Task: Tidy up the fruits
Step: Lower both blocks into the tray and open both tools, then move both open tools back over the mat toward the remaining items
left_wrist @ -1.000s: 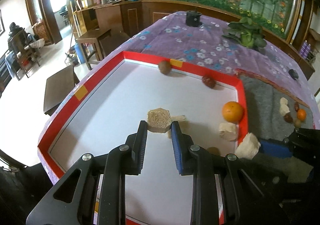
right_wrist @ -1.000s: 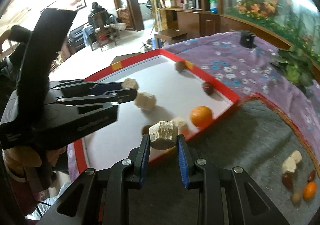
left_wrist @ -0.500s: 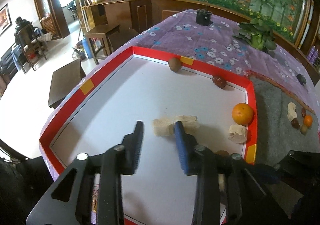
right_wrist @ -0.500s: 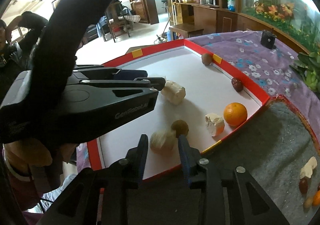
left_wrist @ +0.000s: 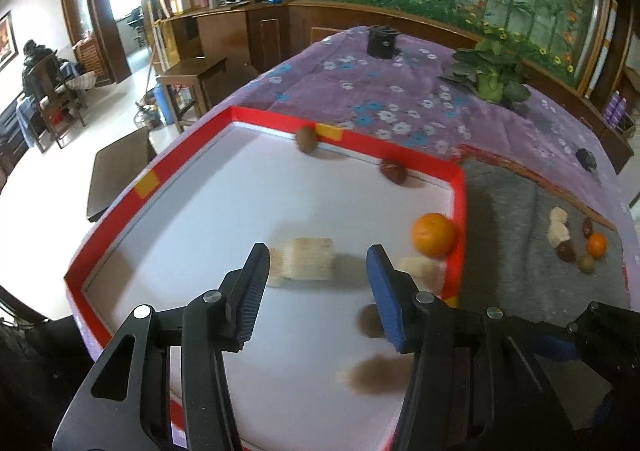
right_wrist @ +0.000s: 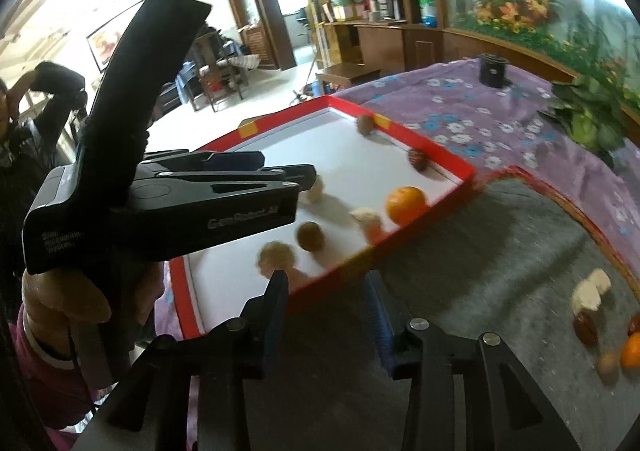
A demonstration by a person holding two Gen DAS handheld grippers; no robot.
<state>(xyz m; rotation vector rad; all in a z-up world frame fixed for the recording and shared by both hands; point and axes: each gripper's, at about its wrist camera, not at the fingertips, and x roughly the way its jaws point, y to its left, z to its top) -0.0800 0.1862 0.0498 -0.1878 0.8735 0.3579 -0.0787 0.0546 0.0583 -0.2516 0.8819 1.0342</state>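
A red-rimmed white tray (left_wrist: 456, 179) (right_wrist: 448, 167) holds an orange (left_wrist: 433, 233) (right_wrist: 405, 204), a dark red date (left_wrist: 393, 171) (right_wrist: 417, 161), brown round fruits (left_wrist: 306, 139) (right_wrist: 310, 236) and pale beige chunks (left_wrist: 310, 258) (right_wrist: 365, 217). A blurred beige piece (left_wrist: 374, 373) (right_wrist: 275, 256) lies near the tray's near edge. My left gripper (left_wrist: 316, 291) is open and empty above the tray, and shows from the side in the right wrist view (right_wrist: 304, 179). My right gripper (right_wrist: 326, 311) is open and empty over the tray's near corner.
A grey mat (left_wrist: 520, 251) (right_wrist: 480, 271) right of the tray carries more pale chunks, dates, a small orange (left_wrist: 596, 245) (right_wrist: 632, 349) and a brown fruit. The table has a purple flowered cloth (left_wrist: 380, 91), a leafy plant (left_wrist: 490, 75) and a black cup (left_wrist: 382, 41).
Both grippers opened and let go of their beige pieces, which now lie in the tray. Both grippers have drawn back a little from the tray.
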